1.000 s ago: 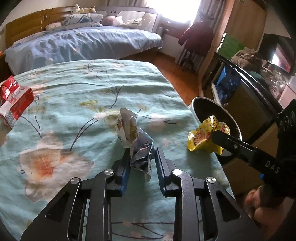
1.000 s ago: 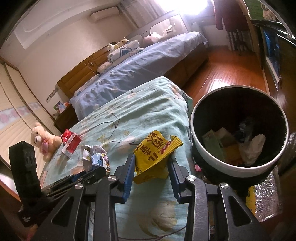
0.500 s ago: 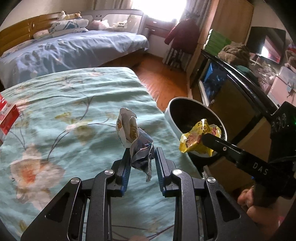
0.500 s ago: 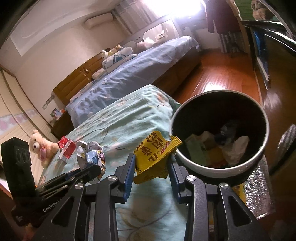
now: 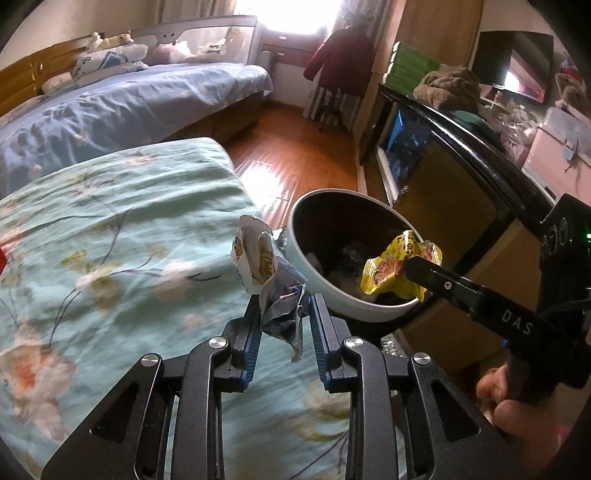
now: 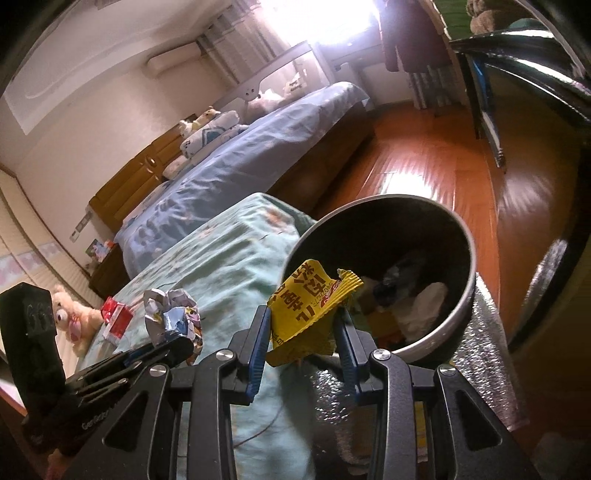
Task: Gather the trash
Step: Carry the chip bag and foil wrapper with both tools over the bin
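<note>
Your left tool (image 5: 282, 315) pinches a crumpled foil wrapper (image 5: 266, 277), long axis upright, glossy white-blue, above the teal floral bed (image 5: 110, 229) edge. Your right tool (image 6: 303, 332) pinches a flat yellow wrapper (image 6: 308, 302), printed plastic w/ crimped edge, tilted up-right, over the round bin (image 6: 461, 306), which holds trash.

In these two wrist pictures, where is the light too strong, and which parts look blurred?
Left wrist view: the window is blown out white, the floral bedspread is smeared by motion blur, and the crumpled wrapper stays fairly sharp. Right wrist view: the window glares again, sun streaks the wooden floor, and the yellow wrapper reads clearly.
</note>
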`<state>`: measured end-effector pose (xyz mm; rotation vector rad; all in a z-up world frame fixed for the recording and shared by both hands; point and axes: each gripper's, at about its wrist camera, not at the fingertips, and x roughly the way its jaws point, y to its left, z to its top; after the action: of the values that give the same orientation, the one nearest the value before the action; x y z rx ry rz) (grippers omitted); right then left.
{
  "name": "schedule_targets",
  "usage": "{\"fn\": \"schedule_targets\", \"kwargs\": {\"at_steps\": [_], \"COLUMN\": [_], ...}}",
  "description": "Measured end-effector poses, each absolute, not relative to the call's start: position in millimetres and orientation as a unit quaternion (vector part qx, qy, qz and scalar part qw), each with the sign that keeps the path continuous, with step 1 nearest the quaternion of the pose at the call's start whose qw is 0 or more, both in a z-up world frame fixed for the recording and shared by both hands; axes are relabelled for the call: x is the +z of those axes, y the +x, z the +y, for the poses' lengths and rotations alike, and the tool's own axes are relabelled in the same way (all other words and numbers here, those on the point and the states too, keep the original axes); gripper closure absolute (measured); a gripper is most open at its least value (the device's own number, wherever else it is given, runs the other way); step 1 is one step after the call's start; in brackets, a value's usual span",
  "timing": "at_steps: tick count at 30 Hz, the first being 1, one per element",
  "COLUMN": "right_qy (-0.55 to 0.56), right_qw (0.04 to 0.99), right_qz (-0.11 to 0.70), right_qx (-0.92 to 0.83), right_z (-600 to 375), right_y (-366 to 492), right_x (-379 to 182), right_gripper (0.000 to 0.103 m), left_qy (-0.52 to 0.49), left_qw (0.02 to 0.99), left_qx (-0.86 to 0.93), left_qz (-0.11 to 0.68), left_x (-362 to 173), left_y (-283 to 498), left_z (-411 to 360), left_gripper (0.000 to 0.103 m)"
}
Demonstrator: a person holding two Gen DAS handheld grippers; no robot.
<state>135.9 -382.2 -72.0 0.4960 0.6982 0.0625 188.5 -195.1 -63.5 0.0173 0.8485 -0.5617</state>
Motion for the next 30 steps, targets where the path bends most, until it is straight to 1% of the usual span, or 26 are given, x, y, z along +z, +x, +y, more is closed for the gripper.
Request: {"fn": "schedule_targets", "kwargs": {"at_steps": [12,30], "right_qy": [0.231,0.222], "right_qw": [0.913,0.912], "right_qz": [0.338,0.346], "right_qx": [-0.002,-0.022], "right_z": [-402,-418], "right_y": [145,164], "right_x": [-75,-78], "right_gripper": [0.068,0.068], "left_qy": [0.028,0.041], "left_qw": [0.865,0.860], "left_qx": [-0.287,-0.297], "left_qz": [0.410,0.413], "left_x": [-64,-63], "left_y": [201,211], "left_z": [-232,-258], "left_gripper": [0.079,0.079]}}
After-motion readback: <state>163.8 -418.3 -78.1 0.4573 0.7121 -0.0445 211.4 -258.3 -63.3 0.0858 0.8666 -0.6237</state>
